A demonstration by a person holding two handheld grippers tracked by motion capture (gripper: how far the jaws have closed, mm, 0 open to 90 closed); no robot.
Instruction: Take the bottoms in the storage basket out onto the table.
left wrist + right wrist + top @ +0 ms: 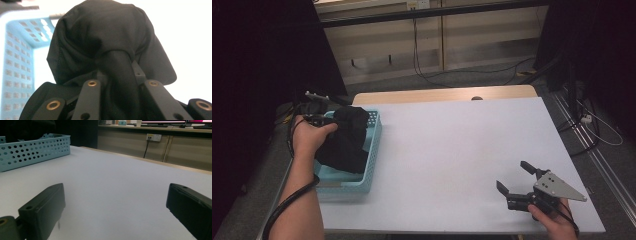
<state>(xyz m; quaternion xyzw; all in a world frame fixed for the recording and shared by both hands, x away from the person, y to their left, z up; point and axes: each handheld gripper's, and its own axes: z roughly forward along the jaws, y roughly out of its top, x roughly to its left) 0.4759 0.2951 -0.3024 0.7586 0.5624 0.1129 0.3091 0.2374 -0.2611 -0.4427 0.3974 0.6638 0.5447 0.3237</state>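
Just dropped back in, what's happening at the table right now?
The left gripper is shut on a black cloth, a bunch of it pinched between its fingers above the blue basket at the table's left edge. The right gripper sits open near the front right of the white table, holding nothing.

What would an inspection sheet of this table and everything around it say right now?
Surface: white table, bare across the middle and right.
Job's things: black cloth bunched up in the light blue perforated basket at the table's left edge.
Clutter: nothing seen.
Grippers: left gripper over the basket, jaws shut on the black cloth; right gripper at the table's near right corner, jaws open with nothing between them.
Cables: a black cable runs along the left forearm; more cables lie on the floor behind the table.
Surroundings: beige wall panels behind, dark curtains at both sides.
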